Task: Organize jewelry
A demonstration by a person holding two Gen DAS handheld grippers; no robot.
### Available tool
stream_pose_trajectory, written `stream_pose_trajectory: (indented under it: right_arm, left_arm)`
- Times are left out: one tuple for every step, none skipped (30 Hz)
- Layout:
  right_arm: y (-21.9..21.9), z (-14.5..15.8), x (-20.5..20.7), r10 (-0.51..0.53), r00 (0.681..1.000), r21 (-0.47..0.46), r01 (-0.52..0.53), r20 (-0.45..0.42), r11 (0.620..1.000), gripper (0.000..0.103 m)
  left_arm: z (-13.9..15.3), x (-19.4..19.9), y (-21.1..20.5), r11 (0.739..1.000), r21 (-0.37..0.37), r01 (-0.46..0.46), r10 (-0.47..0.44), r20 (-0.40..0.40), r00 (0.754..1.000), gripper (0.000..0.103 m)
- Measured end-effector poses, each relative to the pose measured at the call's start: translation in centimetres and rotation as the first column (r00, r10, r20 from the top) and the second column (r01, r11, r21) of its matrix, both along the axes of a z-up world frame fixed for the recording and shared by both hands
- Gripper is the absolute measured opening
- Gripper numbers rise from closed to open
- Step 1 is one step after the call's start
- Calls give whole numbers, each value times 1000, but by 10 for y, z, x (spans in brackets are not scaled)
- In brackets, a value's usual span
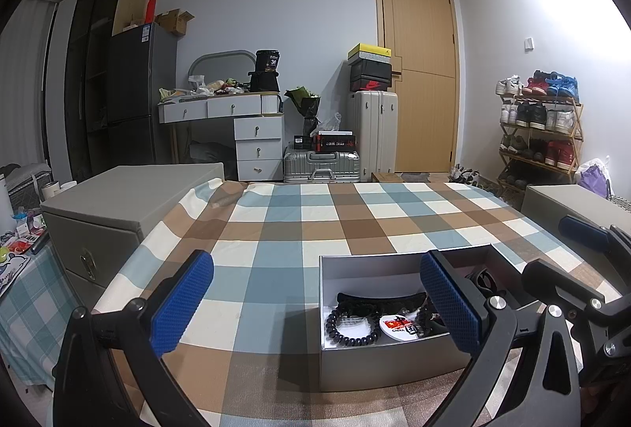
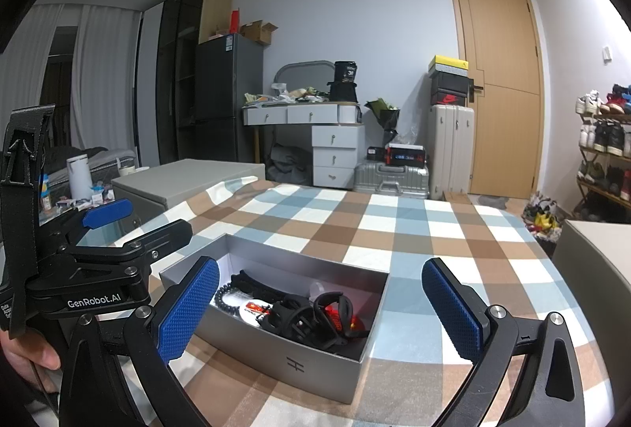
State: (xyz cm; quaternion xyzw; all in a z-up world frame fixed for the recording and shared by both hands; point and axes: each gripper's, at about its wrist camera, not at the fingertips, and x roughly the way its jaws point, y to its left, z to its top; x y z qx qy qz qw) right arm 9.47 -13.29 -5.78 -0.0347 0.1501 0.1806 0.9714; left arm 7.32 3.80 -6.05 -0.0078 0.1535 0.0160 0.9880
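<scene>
Item: grey box on the checked table, at 5 o'clock from our left gripper, holding a black bead bracelet, badge and black clips. We held left and right gripper fingers apart, empty.

Tablecloth blue-brown-white check; box silver; bracelet black.

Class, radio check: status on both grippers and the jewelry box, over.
Left gripper open, empty. Right gripper open, empty, above table. Silver box uncovered, bead bracelet, badge and black clips inside. Nothing blocking.
</scene>
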Motion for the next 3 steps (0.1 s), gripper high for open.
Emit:
stream_pose_trajectory:
  right_arm:
    - [0,0,0,0,1000,0,0,0,1000,103]
    - [0,0,0,0,1000,0,0,0,1000,103]
    - [0,0,0,0,1000,0,0,0,1000,103]
  left_arm:
    - [0,0,0,1000,0,0,0,0,1000,102]
    - [0,0,0,1000,0,3,-3,-1,1000,102]
    - [0,0,0,1000,0,5,-5,0,1000,102]
